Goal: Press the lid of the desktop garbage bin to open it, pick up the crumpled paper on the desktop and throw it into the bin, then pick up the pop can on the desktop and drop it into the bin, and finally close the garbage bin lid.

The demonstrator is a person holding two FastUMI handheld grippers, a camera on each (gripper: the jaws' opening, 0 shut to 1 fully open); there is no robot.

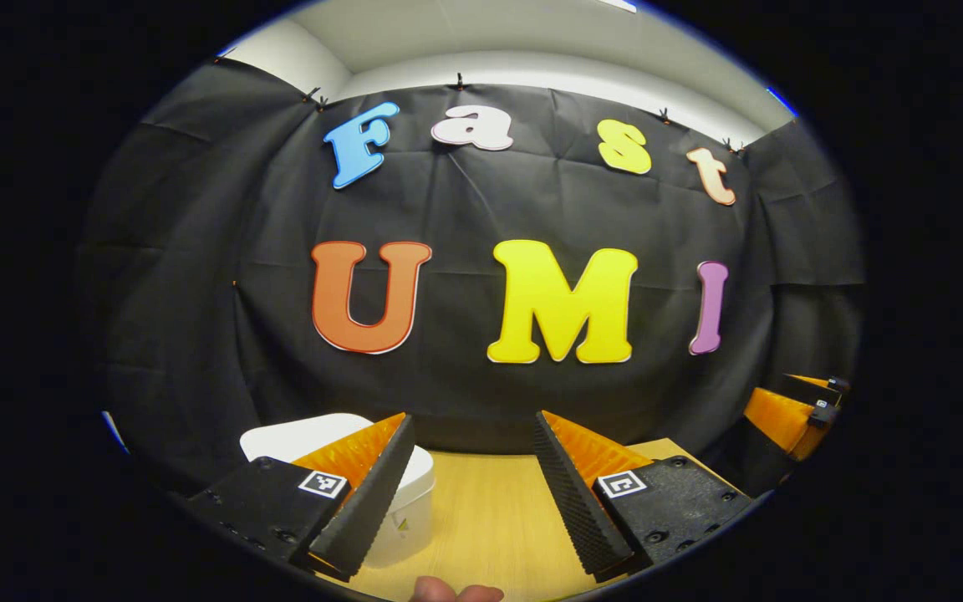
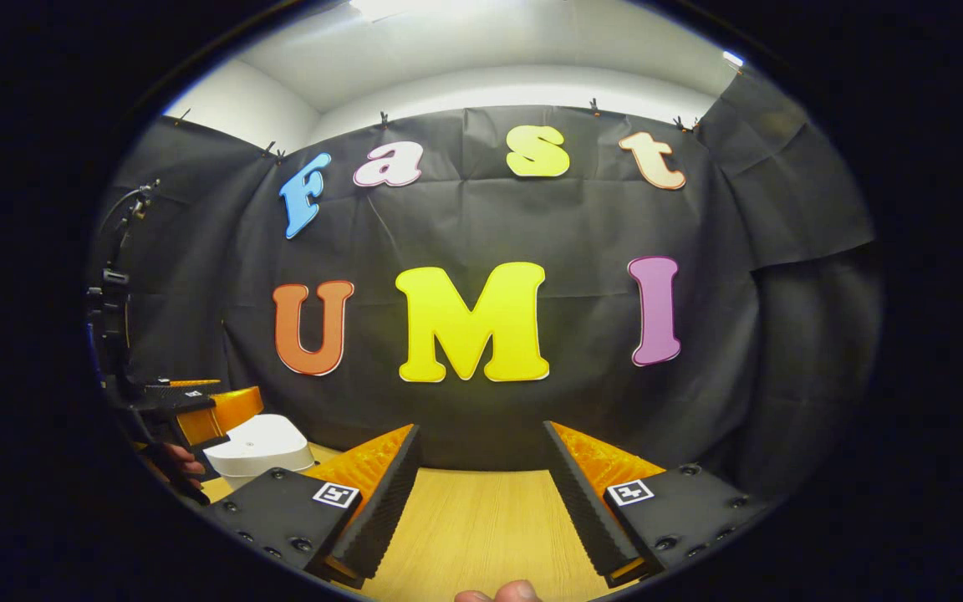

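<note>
A white garbage bin [image 1: 306, 439] with its lid down stands on the wooden desktop [image 1: 490, 518], partly behind my left gripper's left finger. My left gripper [image 1: 471, 443] is open above the desk, nothing between its fingers, just right of the bin. At the right edge of the left gripper view the right gripper [image 1: 791, 414] shows. In the right gripper view the bin [image 2: 260, 447] sits at the far left, lid down, with the left gripper [image 2: 197, 405] and a hand hovering over it. My right gripper [image 2: 481, 451] is open and holds nothing above bare desk [image 2: 481, 527].
The black cloth wall closes off the back of the desk in both views. A dark stand with cables [image 2: 109, 293] rises at the left edge of the right gripper view. Fingertips of the holding hands show at the bottom of each view.
</note>
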